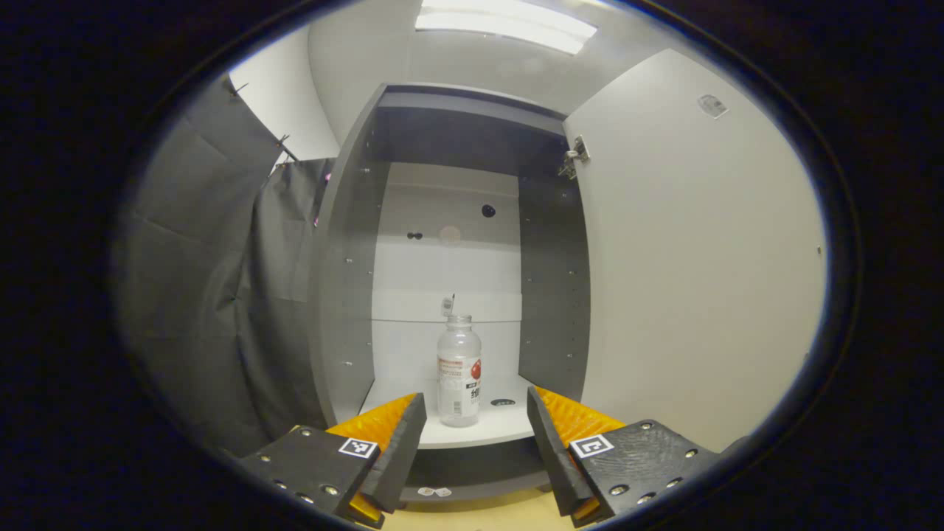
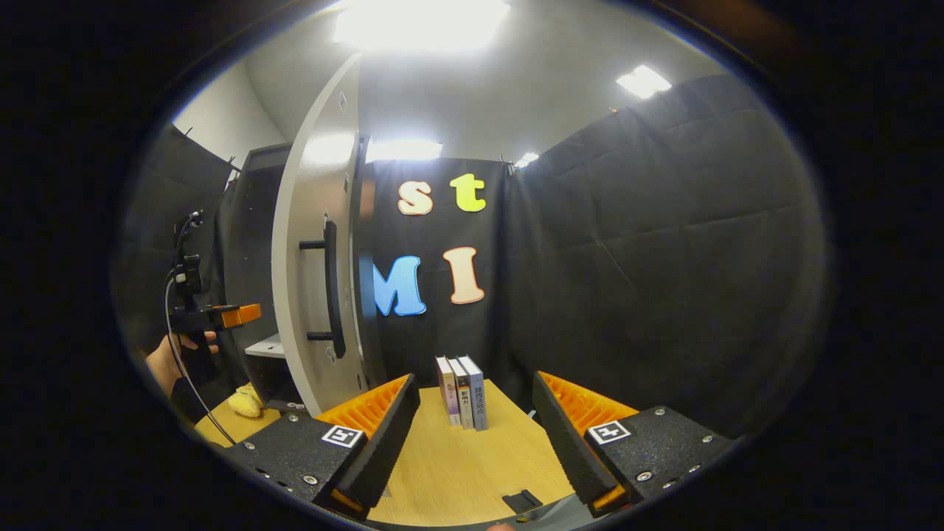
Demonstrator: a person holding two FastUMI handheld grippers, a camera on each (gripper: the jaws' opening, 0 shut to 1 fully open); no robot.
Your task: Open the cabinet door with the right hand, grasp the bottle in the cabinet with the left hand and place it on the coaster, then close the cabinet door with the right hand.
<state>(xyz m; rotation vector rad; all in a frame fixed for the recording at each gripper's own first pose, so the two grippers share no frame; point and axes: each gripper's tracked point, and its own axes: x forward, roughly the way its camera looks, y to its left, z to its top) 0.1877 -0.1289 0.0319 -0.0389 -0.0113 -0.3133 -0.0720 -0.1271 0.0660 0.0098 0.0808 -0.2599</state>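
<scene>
A clear plastic bottle [image 1: 459,371] with a white and red label stands upright on the white bottom shelf [image 1: 479,428] of the open grey cabinet [image 1: 346,280]. My left gripper [image 1: 476,420] is open just in front of the shelf, its fingers either side of the bottle and short of it. The cabinet door [image 1: 693,258] is swung wide open to the right. In the right gripper view the door [image 2: 313,273] stands edge-on with its black handle [image 2: 332,287] facing me. My right gripper [image 2: 476,420] is open and holds nothing, away from the handle. The left gripper [image 2: 221,317] shows far left, held by a hand.
Three books [image 2: 463,391] stand upright on the wooden table [image 2: 472,457] by the black cloth wall. A yellow soft thing [image 2: 247,402] lies on the table near the cabinet's foot. A small dark flat piece [image 2: 522,500] lies near the table's front edge.
</scene>
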